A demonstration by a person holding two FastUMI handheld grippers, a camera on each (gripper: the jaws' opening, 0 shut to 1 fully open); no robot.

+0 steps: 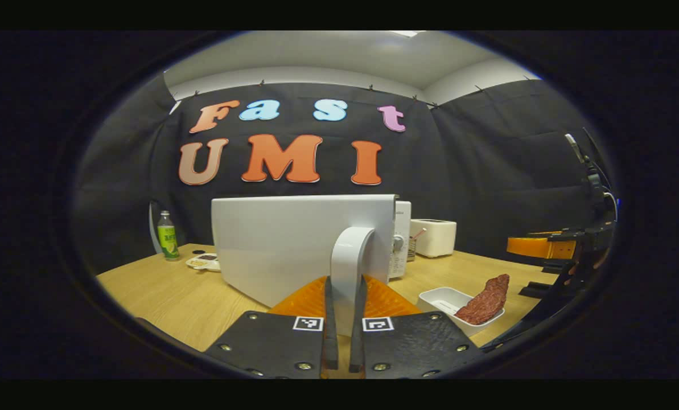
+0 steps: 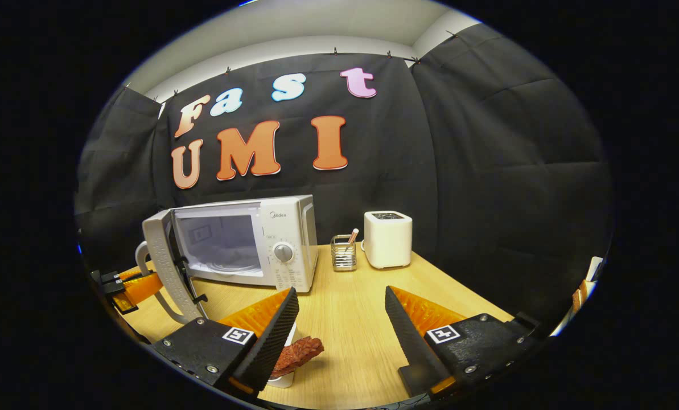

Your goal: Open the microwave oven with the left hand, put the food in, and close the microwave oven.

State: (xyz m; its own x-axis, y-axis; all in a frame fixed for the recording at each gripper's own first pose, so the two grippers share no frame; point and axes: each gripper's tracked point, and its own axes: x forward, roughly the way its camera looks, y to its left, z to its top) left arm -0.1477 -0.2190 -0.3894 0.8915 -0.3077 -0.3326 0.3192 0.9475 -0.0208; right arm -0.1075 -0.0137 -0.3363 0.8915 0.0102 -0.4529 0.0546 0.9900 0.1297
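My left gripper (image 1: 346,287) is shut on the white handle (image 1: 350,250) of the microwave door (image 1: 282,245), which is swung wide open. In the right gripper view the microwave (image 2: 293,239) stands with its cavity exposed, the door (image 2: 165,267) edge-on at its left and the left gripper (image 2: 131,287) behind the handle. My right gripper (image 2: 342,336) hangs open above the table, nothing between its fingers. The food, a reddish-brown slab (image 2: 297,352), leans on a small white dish (image 2: 282,380) just under its left finger. From the left gripper view, the food (image 1: 485,302) and dish (image 1: 441,299) lie to the right.
A white toaster (image 2: 387,239) and a wire utensil holder (image 2: 344,253) stand right of the microwave. A green-labelled bottle (image 1: 168,236) and a small plate (image 1: 204,262) sit at the table's far left. The right gripper (image 1: 572,256) shows at the right edge of the left gripper view.
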